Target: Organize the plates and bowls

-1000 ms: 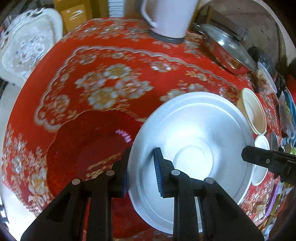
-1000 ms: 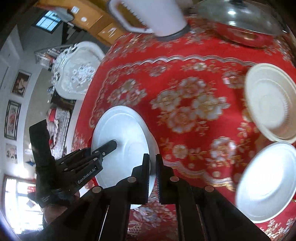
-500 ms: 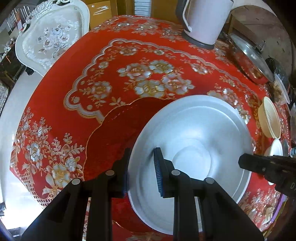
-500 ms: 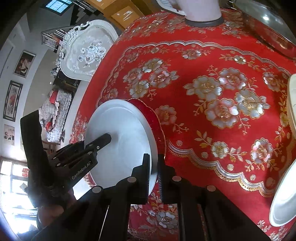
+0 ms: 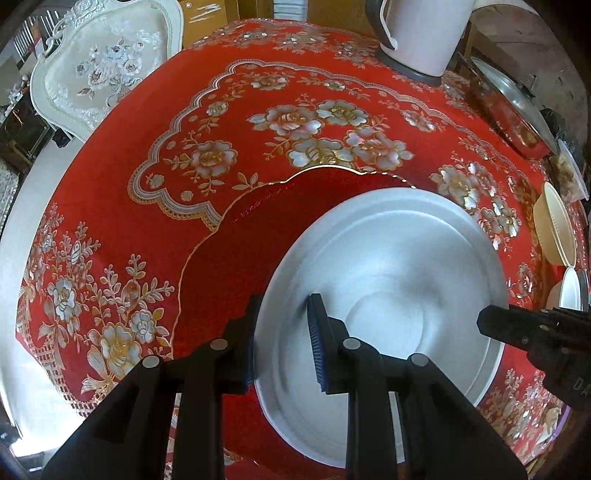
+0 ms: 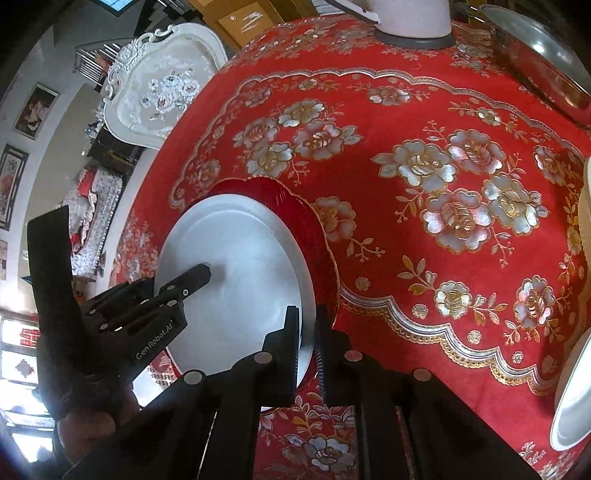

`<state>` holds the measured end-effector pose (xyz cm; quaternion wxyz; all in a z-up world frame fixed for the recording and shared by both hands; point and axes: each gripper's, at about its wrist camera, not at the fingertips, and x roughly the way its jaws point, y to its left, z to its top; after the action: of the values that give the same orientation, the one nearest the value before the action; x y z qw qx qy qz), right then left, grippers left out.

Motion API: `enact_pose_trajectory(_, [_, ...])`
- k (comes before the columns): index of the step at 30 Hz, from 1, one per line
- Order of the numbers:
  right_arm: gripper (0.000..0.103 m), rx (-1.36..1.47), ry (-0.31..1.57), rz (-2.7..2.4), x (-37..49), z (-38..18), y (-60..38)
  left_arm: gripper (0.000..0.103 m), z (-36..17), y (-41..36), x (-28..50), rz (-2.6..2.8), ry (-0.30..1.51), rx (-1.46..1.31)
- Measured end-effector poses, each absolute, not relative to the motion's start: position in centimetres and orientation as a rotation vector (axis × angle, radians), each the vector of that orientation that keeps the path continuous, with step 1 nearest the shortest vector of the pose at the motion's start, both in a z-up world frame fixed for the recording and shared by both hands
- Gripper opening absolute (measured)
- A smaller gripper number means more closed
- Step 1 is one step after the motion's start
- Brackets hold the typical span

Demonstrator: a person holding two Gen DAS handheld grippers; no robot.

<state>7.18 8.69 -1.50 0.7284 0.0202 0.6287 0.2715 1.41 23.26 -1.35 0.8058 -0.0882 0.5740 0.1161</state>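
A white plate [image 5: 388, 277] hangs just above a red plate with a gold scalloped rim [image 5: 258, 240], which lies on the flowered red tablecloth [image 5: 314, 110]. My left gripper [image 5: 284, 306] is shut on the white plate's near left rim, one finger inside and one outside. My right gripper [image 6: 306, 314] is shut on the opposite rim of the white plate [image 6: 236, 258], beside the red plate [image 6: 295, 210]. Each gripper shows in the other's view: the right gripper [image 5: 487, 321] and the left gripper [image 6: 199, 273], held by a hand.
A cream bowl [image 5: 554, 229] and another white plate [image 6: 572, 398] sit at the right side of the table. A white kettle [image 5: 417, 33] and a lidded steel pot [image 5: 513, 103] stand at the back. A white carved chair [image 5: 103, 62] is beyond the left edge.
Both grippers moved with the white plate held between them, and the views now look down on more of the table. More of the red plate's far rim shows beyond the white plate.
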Motion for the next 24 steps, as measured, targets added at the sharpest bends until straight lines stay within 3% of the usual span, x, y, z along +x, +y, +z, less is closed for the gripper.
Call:
enact_pose_trajectory(13, [0.016,-0.011,1.338,0.585,6.8,-2.2,10.1,0.024,-2.6,23.9,1.4,0.283,1.222,-0.159])
enact_pose_trajectory(15, [0.021,-0.009,1.334,0.589,6.8,-2.2,10.2,0.03,-2.5,23.9,1.2,0.313,1.213,-0.129])
enact_pose_trajectory(17, [0.026,-0.019,1.326,0.585,6.7,-2.1,10.2,0.049,-2.3,24.0,1.1,0.319,1.195,-0.122])
enact_pose_trajectory(24, [0.032,-0.006,1.285,0.583,6.2,-0.9,9.2,0.056,-0.7,23.9,0.5,0.341,1.142,-0.119])
